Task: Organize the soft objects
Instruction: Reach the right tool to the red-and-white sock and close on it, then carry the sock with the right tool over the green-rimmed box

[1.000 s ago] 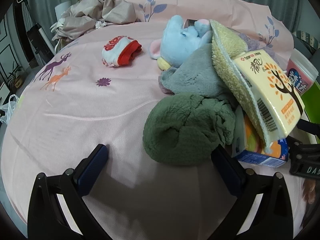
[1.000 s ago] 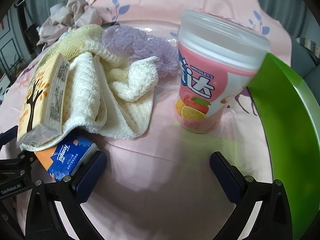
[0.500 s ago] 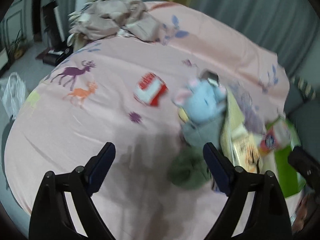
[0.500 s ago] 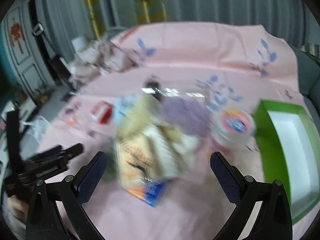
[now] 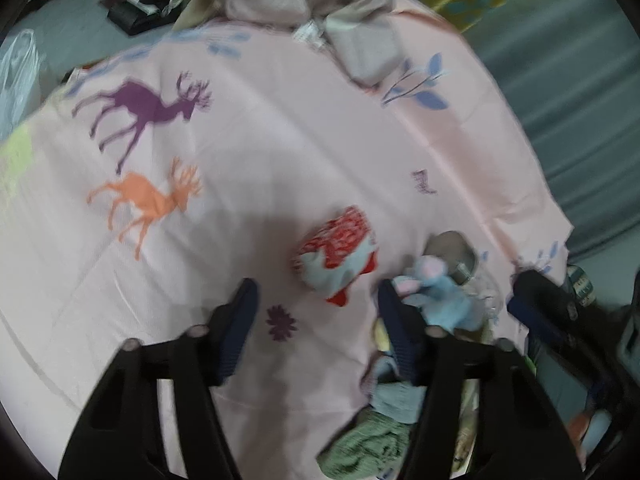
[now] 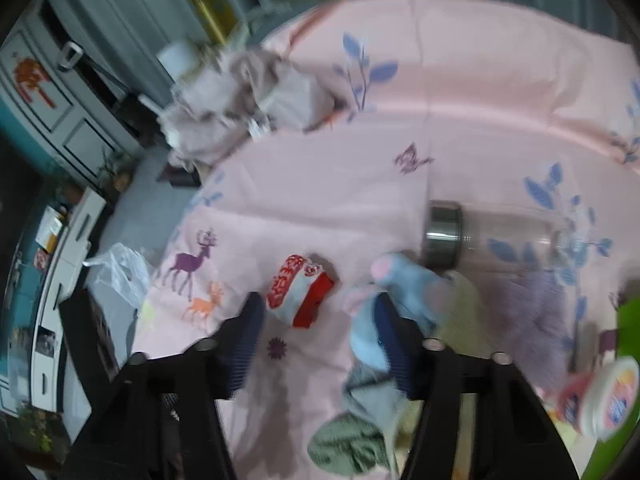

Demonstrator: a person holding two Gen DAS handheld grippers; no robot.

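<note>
Pink printed bedsheet (image 5: 280, 120) carrying red-and-white rolled sock (image 5: 338, 258), blue plush toy (image 6: 400, 292); left claw (image 5: 316, 324) and right claw (image 6: 320, 332) closing, both gripping nothing.

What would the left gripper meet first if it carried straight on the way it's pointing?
Probably the red and white sock bundle, lying just beyond the closing, empty left gripper, a bit right of centre. Blur makes depth unclear; it might land on bare pink sheet instead.

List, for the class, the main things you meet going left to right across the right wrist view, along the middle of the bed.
White plastic bag → red-and-white sock → blue plush toy → clear bottle → green box.
</note>
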